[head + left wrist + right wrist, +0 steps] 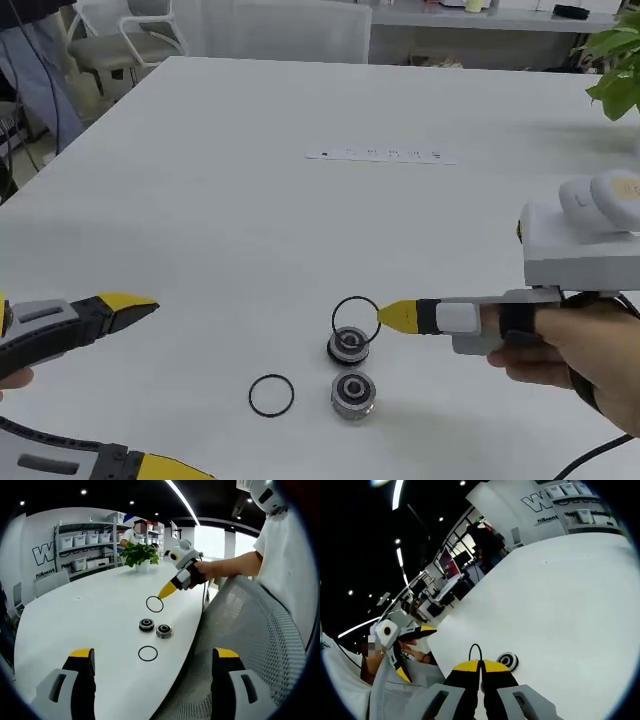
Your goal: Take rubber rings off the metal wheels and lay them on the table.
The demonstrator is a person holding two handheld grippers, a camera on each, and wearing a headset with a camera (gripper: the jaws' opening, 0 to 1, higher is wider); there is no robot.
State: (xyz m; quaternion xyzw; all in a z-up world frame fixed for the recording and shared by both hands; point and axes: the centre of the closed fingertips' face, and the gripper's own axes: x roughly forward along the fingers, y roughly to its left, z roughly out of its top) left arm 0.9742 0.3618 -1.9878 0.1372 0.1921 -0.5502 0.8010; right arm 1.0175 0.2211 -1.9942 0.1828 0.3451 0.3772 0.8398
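Note:
Two metal wheels stand close together near the table's front edge, the far wheel (348, 345) (147, 624) (508, 661) and the near wheel (352, 393) (164, 630). My right gripper (385, 317) (166, 591) (481, 666) is shut on a thin black rubber ring (355, 312) (154, 604) (475, 652), held just above and behind the far wheel. Another rubber ring (271, 395) (148, 653) lies flat on the table left of the near wheel. My left gripper (168, 386) (153, 652) is open at the left, apart from the wheels, with nothing between its jaws.
The white table (300, 220) stretches far back. A strip of paper (380, 155) lies mid-table. A potted plant (615, 70) (140, 555) is at the far right edge. Chairs (130, 30) stand beyond the far left corner. A mesh chair back (250, 630) is beside my left gripper.

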